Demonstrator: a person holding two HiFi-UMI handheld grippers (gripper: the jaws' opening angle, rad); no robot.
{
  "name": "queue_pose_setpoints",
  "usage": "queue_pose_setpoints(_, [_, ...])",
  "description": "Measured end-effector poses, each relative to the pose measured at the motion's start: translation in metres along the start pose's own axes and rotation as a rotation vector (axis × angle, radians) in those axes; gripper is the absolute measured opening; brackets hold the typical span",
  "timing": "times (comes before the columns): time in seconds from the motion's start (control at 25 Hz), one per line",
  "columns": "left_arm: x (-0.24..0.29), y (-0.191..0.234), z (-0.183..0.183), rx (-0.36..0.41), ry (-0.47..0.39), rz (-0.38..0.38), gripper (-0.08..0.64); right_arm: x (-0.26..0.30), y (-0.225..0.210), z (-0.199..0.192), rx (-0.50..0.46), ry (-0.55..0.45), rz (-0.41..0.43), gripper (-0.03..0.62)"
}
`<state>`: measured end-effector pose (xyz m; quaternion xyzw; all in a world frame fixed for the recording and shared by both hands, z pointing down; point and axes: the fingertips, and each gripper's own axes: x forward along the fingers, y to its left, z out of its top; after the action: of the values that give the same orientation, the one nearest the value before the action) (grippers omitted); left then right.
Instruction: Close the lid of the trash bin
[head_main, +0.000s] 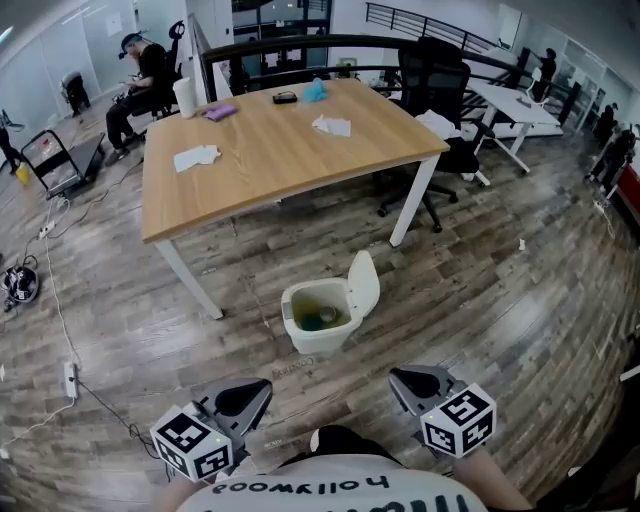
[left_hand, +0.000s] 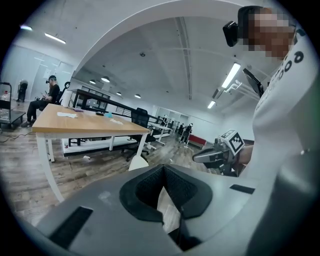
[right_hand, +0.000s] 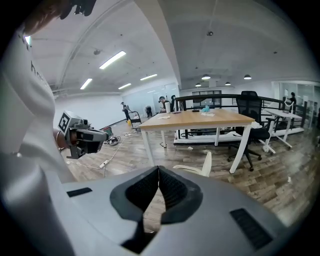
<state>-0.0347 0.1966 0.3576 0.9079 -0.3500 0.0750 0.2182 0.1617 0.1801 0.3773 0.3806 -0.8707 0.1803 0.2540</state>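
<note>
The trash bin (head_main: 320, 343) stands on the wooden floor (head_main: 500, 300), just in front of the near edge of the tabletop (head_main: 280, 150), between its 2 front legs. Its lid (head_main: 363, 283) is up, tilted back from the bin's right rim, so the inside shows, with something greenish at the bottom. The bin is pale cream, the same as the lid.

Both tongs are low in the head view, close to the person's white shirt (head_main: 330, 490) and well apart from the bin. The left tongs (head_main: 262, 385) are narrowed to nothing: in the left gripper view the 2 ribbed pads (left_hand: 150, 185) meet at their tips, with nothing between them. The right tongs (head_main: 398, 378) are likewise pressed together at the tips and empty, as the right gripper view shows. Neither touches the bin or the lid. From the right gripper view the raised lid (right_hand: 206, 164) shows just past the tongs' tips, and the left tongs (right_hand: 102, 135) hang off to the side.

On the tabletop lie 2 white papers, 1 near the left edge (head_main: 197, 156) and 1 near the right edge (head_main: 332, 125). A black office chair (head_main: 435, 85) stands at the far right corner.
</note>
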Motion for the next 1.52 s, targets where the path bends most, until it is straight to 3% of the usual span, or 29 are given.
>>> queue_pose_setpoints(0.32, [0.053,0.010,0.002,-0.006,0.013,-0.008,0.006,0.024,-0.037,0.000,0.023,0.010,0.036,0.011])
queue_pose_setpoints(0.64, [0.071,0.029,0.017,0.041,0.054,-0.020,0.006,0.049,-0.060,0.011,0.090,-0.002,0.041,0.011])
queue_pose_setpoints(1.12, [0.130,0.107,0.027,-0.036,0.142,-0.156,0.006,0.121,-0.095,0.046,0.144,0.091,-0.011,0.011])
queue_pose_setpoints(1.52, [0.152,0.183,0.037,-0.076,0.239,-0.170,0.006,0.188,-0.113,0.066,0.199,0.157,-0.004,0.011])
